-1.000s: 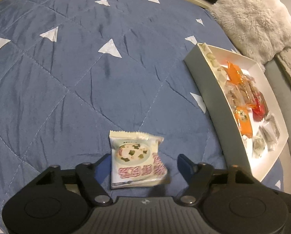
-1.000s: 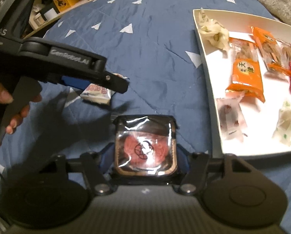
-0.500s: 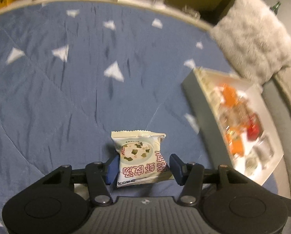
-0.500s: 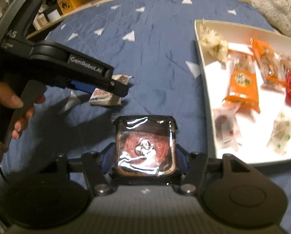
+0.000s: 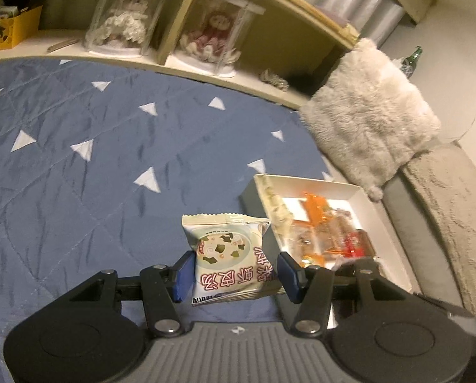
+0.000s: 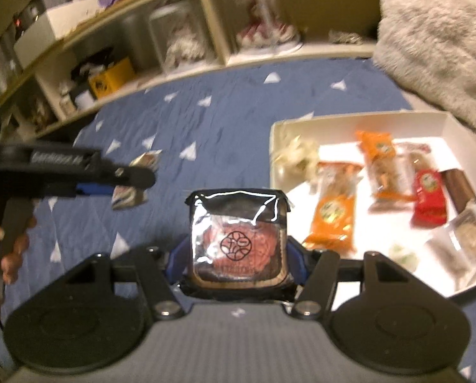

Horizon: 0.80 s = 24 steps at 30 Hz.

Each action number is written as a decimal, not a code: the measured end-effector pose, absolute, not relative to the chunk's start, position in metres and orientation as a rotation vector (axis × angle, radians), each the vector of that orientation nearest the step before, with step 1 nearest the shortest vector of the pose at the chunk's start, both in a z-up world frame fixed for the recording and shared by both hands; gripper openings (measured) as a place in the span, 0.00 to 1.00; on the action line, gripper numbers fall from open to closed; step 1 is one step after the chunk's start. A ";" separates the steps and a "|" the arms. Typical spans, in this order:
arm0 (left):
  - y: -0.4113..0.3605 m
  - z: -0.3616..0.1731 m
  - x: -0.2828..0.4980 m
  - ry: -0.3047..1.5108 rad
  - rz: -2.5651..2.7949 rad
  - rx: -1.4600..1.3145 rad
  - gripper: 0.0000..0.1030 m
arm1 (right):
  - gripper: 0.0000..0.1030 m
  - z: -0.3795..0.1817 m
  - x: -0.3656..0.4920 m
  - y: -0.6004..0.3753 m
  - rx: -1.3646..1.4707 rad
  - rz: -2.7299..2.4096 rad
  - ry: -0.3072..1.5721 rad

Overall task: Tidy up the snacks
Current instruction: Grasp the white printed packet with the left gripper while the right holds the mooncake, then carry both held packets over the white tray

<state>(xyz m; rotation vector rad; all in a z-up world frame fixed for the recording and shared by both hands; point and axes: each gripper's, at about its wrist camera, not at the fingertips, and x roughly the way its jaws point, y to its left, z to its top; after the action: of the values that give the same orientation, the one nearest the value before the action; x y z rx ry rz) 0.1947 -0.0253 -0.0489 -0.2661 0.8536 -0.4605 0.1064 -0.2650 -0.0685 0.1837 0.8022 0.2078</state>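
My left gripper (image 5: 234,271) is shut on a pale soup packet (image 5: 228,245) with red lettering and holds it above the blue quilt (image 5: 94,166). In the right wrist view that left gripper (image 6: 142,180) shows from the side, the packet (image 6: 128,196) hanging in it. My right gripper (image 6: 236,265) is shut on a clear-wrapped pink pastry (image 6: 236,242) in a dark tray, also held off the quilt. A white box (image 6: 365,119) with several wrapped snacks (image 6: 333,210) lies on the quilt to the right of both grippers; in the left wrist view the box (image 5: 305,180) sits just beyond the packet.
A fluffy grey cushion (image 5: 372,121) lies behind the box, and a grey blanket (image 5: 445,207) to its right. A wooden shelf with dolls in clear cases (image 5: 123,22) runs along the quilt's far edge. A person's hand (image 6: 11,249) grips the left tool.
The left jaws closed on the soup packet, which lay on the quilt a second ago. Both grippers rose with their snacks and tilted up, so the shelf came into view.
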 end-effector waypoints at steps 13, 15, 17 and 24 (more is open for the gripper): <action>-0.058 -0.046 0.181 0.839 -0.537 -0.262 0.55 | 0.66 -0.066 0.114 -0.330 0.259 0.143 0.794; -0.062 -0.048 0.179 0.848 -0.547 -0.258 0.55 | 0.66 -0.073 0.117 -0.338 0.288 0.165 0.825; -0.067 -0.051 0.179 0.858 -0.556 -0.252 0.55 | 0.66 -0.083 0.119 -0.345 0.322 0.190 0.877; -0.081 -0.059 0.178 0.885 -0.595 -0.261 0.55 | 0.66 -0.126 0.134 -0.359 0.430 0.228 1.059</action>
<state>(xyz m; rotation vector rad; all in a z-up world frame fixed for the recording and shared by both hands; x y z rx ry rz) 0.1780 -0.0812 -0.0586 -0.2609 0.8850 -0.5953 0.1337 -0.3587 -0.1258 0.4304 1.0595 0.2282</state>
